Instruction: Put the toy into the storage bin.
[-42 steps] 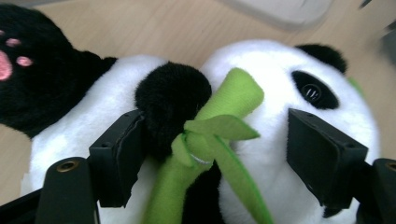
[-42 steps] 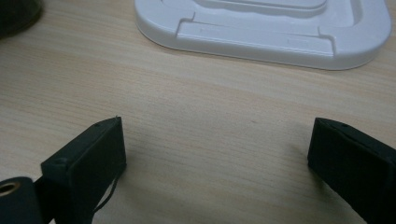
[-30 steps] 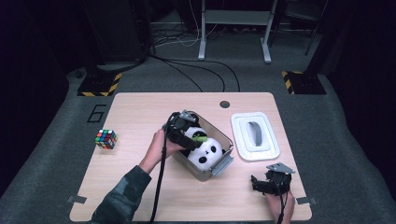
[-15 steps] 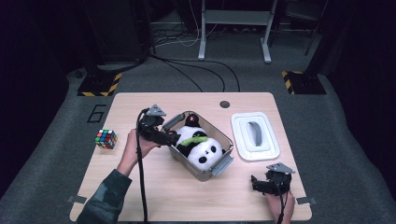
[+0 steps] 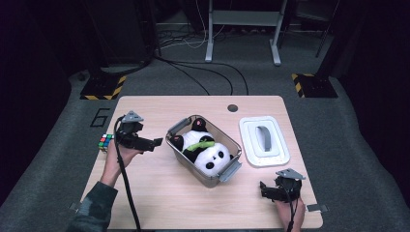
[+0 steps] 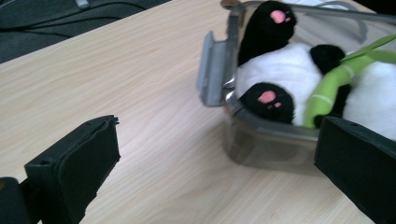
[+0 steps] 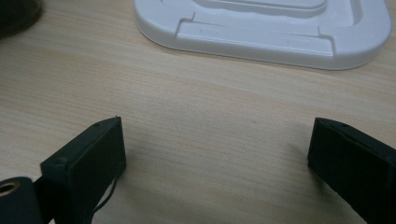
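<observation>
**Panda in the clear box, both hand-held grippers empty**

From the high view we see the left hand-held gripper (image 5: 155, 143) held just above the worktop (image 5: 159, 198), a little to the left of the clear box (image 5: 231, 170) and apart from it. Its jaws have just been opening and now stand wide with nothing between them. The plush panda (image 5: 208, 153) lies inside the box, with a green stalk (image 5: 200, 144) across its body. A colour cube (image 5: 105, 142) sits at the worktop's left edge, just behind the hand (image 5: 118, 157) that carries this gripper. The white lid (image 5: 263, 140) lies flat to the right of the box, near it but not touching. The right hand-held gripper (image 5: 262, 189) sits low at the near right corner, in front of the lid.

In the left gripper view we look between two wide-spread black jaws at bare wood. The box's grey latch (image 6: 212, 70) hangs open on its end wall, and the panda's pink-soled feet (image 6: 267, 97) press against the clear wall.

In the right gripper view the jaws are spread wide over bare wood, holding nothing; the white lid (image 7: 261, 28) lies beyond them.
</observation>
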